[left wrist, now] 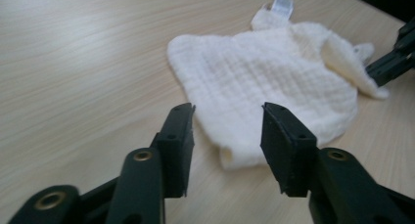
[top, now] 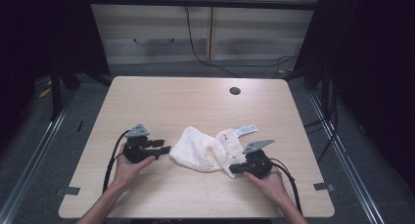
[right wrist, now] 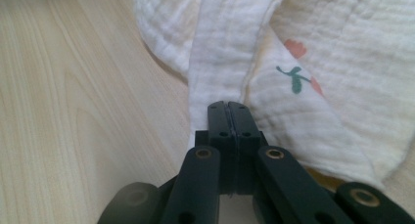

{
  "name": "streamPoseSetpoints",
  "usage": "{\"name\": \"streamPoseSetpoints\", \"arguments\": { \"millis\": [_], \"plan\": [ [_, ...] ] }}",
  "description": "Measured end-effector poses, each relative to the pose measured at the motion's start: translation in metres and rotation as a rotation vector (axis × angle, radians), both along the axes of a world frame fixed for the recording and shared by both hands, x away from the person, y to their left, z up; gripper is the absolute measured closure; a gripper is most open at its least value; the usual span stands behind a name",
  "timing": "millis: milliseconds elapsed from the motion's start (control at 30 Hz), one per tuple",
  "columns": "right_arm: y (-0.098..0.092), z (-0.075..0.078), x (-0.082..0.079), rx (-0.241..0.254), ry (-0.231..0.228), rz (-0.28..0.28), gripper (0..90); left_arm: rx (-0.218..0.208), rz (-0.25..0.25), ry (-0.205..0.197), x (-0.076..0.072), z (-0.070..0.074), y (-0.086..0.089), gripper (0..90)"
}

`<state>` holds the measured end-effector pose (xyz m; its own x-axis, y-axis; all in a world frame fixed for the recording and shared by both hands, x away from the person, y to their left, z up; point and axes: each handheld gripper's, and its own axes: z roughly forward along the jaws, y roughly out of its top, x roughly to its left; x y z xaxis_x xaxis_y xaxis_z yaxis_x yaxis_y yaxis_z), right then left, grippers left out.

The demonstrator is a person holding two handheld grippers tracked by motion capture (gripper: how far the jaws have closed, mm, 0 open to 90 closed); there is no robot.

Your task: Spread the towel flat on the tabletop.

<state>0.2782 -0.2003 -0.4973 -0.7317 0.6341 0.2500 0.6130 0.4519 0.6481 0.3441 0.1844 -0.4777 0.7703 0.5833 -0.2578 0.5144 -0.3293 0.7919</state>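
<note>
Small white muslin cloth lying crumpled near the middle of the counter, slightly toward the person's side, long axis running roughly left to right between the two hands; sewn label sticking out at the far right corner, printed patches showing on the turned-up right part

Right hand-held gripper at the cloth's near right end, jaws fully together and pinching a narrow white fold of the fabric, as seen in the right gripper view; that fold running straight away from the jaw tips, the rest of the cloth spreading off to the far side

Left hand-held gripper just beside the cloth's left edge, pointing right along the counter toward it, jaws about half apart, nothing between the pads yet; in the left gripper view the nearest rolled corner lying directly ahead in the gap line, close to the tips but apart from them

Relation that matters: cloth lying straight ahead of the left hand-held gripper, along its own pointing direction, with the free left edge nearer that hand and the right end already taken. Likely next: short advance to the right, low over the counter, to bring the rolled corner between the pads, then closing. Risk of pushing the fabric instead of catching it if too high
</note>
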Motion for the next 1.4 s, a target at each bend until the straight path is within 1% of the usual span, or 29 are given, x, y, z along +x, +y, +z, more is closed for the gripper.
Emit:
{"name": "streamPoseSetpoints", "arguments": {
  "millis": [67, 100, 167, 200, 233, 267, 300, 333, 367, 433, 467, 500, 600, 667, 733, 767, 833, 867, 900, 933, 1000, 1033, 1100, 1133, 1167, 1200, 1300, 1333, 1400],
  "plan": [
    [0.0, -0.001, 0.001, 0.005, -0.003, 0.002, 89.9, 0.017, -0.024, 0.001, 0.001, -0.004, -0.01, 59.8],
    [0.0, -0.001, 0.001, 0.005, -0.003, 0.002, 89.9, 0.017, -0.024, 0.001, 0.001, -0.004, -0.01, 62.7],
    [-0.001, -0.001, 0.001, 0.011, -0.005, 0.002, 89.9, 0.039, -0.056, 0.007, -0.001, -0.009, -0.02, 65.2],
    [-0.001, -0.001, 0.001, 0.009, -0.005, -0.001, 89.8, 0.1, -0.098, -0.003, -0.005, -0.014, -0.028, 69.9],
    [-0.001, -0.001, 0.001, 0.009, -0.005, -0.001, 89.8, 0.1, -0.098, -0.003, -0.005, -0.014, -0.028, 73.7],
    [-0.001, -0.001, 0.001, 0.005, -0.005, -0.003, 89.8, 0.12, -0.108, -0.004, -0.007, -0.016, -0.031, 73.7],
    [-0.001, -0.001, 0.001, 0.001, -0.01, -0.002, 89.8, 0.155, -0.113, -0.004, -0.009, -0.019, -0.034, 79.7],
    [-0.001, -0.001, 0.001, 0.004, -0.011, -0.003, 89.8, 0.155, -0.113, -0.004, -0.009, -0.019, -0.034, 82.3],
    [-0.001, -0.001, 0.001, 0.004, -0.011, -0.003, 89.8, 0.165, -0.114, -0.003, -0.009, -0.02, -0.034, 82.3],
    [-0.002, 0.0, 0.001, -0.002, -0.01, -0.004, 89.8, 0.163, -0.114, 0.006, -0.009, -0.022, -0.033, 88.3],
    [-0.002, 0.0, 0.001, -0.002, -0.013, -0.002, 89.8, 0.177, -0.117, 0.006, -0.01, -0.023, -0.033, 89.9],
    [-0.002, 0.0, 0.001, -0.002, -0.013, -0.002, 89.8, 0.184, -0.123, -0.004, -0.011, -0.024, -0.033, 89.9],
    [-0.003, -0.001, 0.001, 0.004, -0.01, -0.005, 89.7, 0.192, -0.125, 0.0, -0.013, -0.023, -0.032, 90.0],
    [-0.003, -0.001, 0.001, 0.003, -0.007, -0.006, 89.7, 0.181, -0.121, 0.002, -0.014, -0.024, -0.031, 90.0],
    [-0.003, -0.001, 0.001, 0.005, -0.01, -0.006, 89.7, 0.185, -0.126, 0.003, -0.017, -0.024, -0.031, 90.0],
    [-0.003, 0.0, 0.0, 0.001, -0.006, -0.007, 89.6, 0.192, -0.128, 0.001, -0.024, -0.023, -0.029, 90.0],
    [-0.003, 0.0, 0.0, 0.0, -0.007, -0.008, 89.6, 0.199, -0.137, -0.003, -0.028, -0.023, -0.027, 90.0],
    [-0.004, 0.001, -0.001, -0.017, -0.015, -0.006, 89.6, 0.213, -0.154, -0.013, -0.038, -0.021, -0.024, 90.0],
    [-0.004, 0.001, -0.001, -0.017, -0.015, -0.006, 89.6, 0.213, -0.154, -0.013, -0.038, -0.021, -0.024, 90.0],
    [-0.003, 0.002, -0.002, -0.026, -0.013, -0.01, 89.6, 0.219, -0.16, -0.013, -0.042, -0.021, -0.023, 90.0],
    [-0.004, 0.001, -0.002, -0.019, -0.013, -0.006, 89.6, 0.221, -0.17, -0.019, -0.05, -0.021, -0.021, 90.0],
    [-0.003, 0.002, -0.002, -0.026, -0.019, 0.002, 89.6, 0.223, -0.183, -0.02, -0.058, -0.02, -0.018, 90.0],
    [-0.003, 0.002, -0.003, -0.022, -0.011, 0.006, 89.6, 0.23, -0.198, -0.021, -0.067, -0.019, -0.014, 90.0],
    [-0.003, 0.002, -0.003, -0.022, -0.011, 0.006, 89.6, 0.23, -0.198, -0.021, -0.067, -0.019, -0.014, 90.0],
    [-0.001, 0.001, -0.004, -0.014, -0.005, 0.005, 89.6, 0.229, -0.202, -0.022, -0.075, -0.019, -0.011, 90.0],
    [-0.001, 0.001, -0.004, -0.013, -0.004, 0.005, 89.7, 0.215, -0.203, -0.017, -0.077, -0.02, -0.01, 90.0],
    [-0.001, 0.001, -0.004, -0.014, -0.008, 0.008, 89.7, 0.23, -0.213, -0.017, -0.081, -0.018, -0.009, 90.0],
    [-0.001, 0.001, -0.004, -0.016, -0.009, 0.009, 89.6, 0.224, -0.215, -0.008, -0.081, -0.018, -0.009, 90.0],
    [0.0, 0.001, -0.004, -0.023, -0.011, 0.009, 89.6, 0.232, -0.222, -0.013, -0.081, -0.017, -0.008, 87.7]
  ]
}}
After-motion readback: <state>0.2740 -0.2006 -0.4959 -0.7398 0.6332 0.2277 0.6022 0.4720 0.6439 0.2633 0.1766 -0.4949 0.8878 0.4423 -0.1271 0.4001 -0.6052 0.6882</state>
